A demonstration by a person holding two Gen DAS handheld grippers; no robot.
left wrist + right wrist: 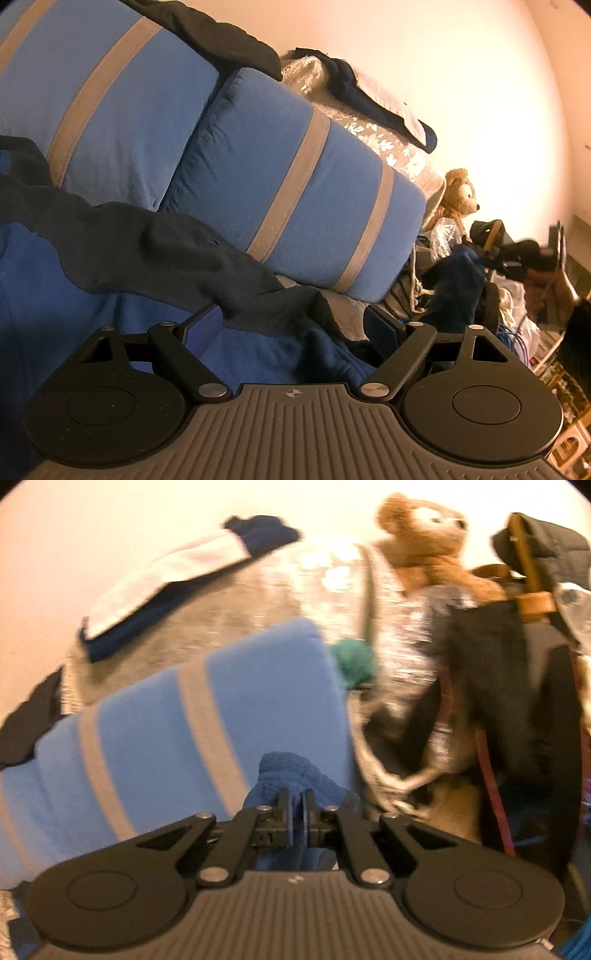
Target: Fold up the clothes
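A blue fleece garment (110, 295) lies spread in front of my left gripper (295, 325), with a dark grey garment (177, 254) draped across it. My left gripper stands open, its fingers apart over the blue cloth, and nothing is pinched between them. In the right wrist view my right gripper (296, 805) is shut on a bunched fold of the blue fleece garment (288, 771), which rises above the fingertips. The picture there is blurred with motion.
Blue cushions with grey stripes (288, 206) (166, 731) lie behind the clothes. A silver patterned cover (388, 144) bears a folded navy and white garment (177, 579). A teddy bear (424, 535) and a heap of dark bags and clothes (498, 664) stand at the right.
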